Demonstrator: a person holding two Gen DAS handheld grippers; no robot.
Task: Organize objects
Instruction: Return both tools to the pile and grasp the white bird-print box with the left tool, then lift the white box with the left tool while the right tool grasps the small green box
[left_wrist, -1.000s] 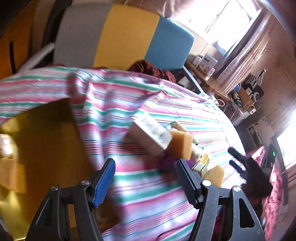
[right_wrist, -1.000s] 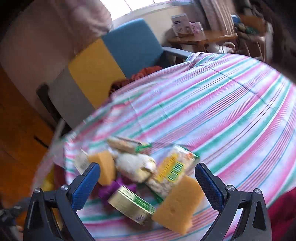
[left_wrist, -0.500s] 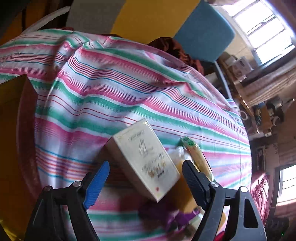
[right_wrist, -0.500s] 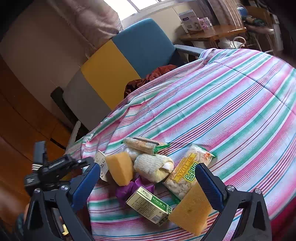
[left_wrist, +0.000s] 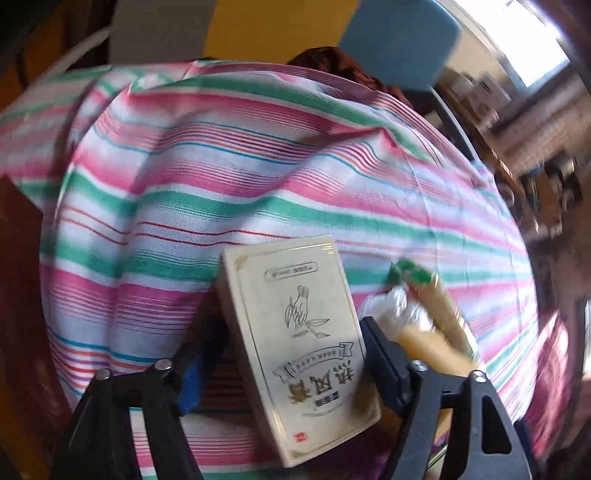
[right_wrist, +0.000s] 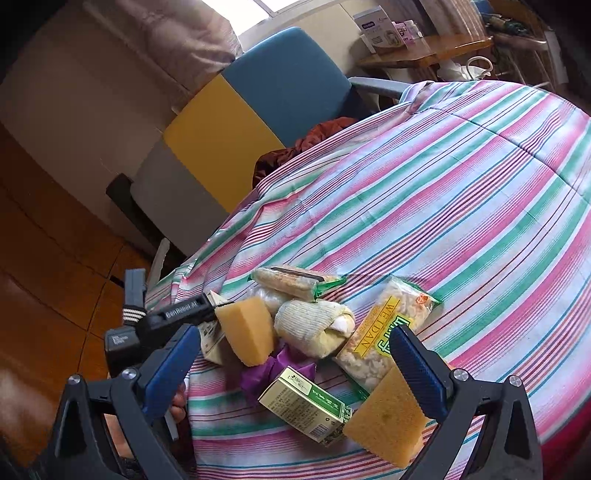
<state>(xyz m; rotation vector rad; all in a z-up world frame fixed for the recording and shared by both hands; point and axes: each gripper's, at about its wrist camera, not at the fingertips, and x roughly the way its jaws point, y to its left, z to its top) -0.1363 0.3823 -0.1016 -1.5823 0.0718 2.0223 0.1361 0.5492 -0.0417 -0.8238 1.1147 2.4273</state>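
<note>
A cream box with gold print (left_wrist: 299, 343) lies on the striped tablecloth (left_wrist: 221, 177) between the fingers of my left gripper (left_wrist: 284, 350), whose jaws stand apart around it; contact is not clear. A snack pack (left_wrist: 439, 299) and a yellow sponge (left_wrist: 432, 347) lie just right of it. In the right wrist view the pile shows: a yellow sponge wedge (right_wrist: 247, 332), a rolled cloth (right_wrist: 314, 325), a snack bag (right_wrist: 384, 328), a green box (right_wrist: 306, 402), a flat sponge (right_wrist: 388, 417). My right gripper (right_wrist: 291, 365) is open above the pile. The left gripper body (right_wrist: 162, 321) reaches in from the left.
A grey, yellow and blue chair (right_wrist: 240, 122) stands behind the table. A dark red cloth (right_wrist: 295, 147) lies on its seat. A wooden side table with boxes (right_wrist: 417, 48) stands at the back right. Wooden floor (right_wrist: 44, 236) lies to the left.
My left gripper has moved down and forward over the cream box, which now lies between its fingers. My right gripper has drawn slightly closer to the pile and stays open.
</note>
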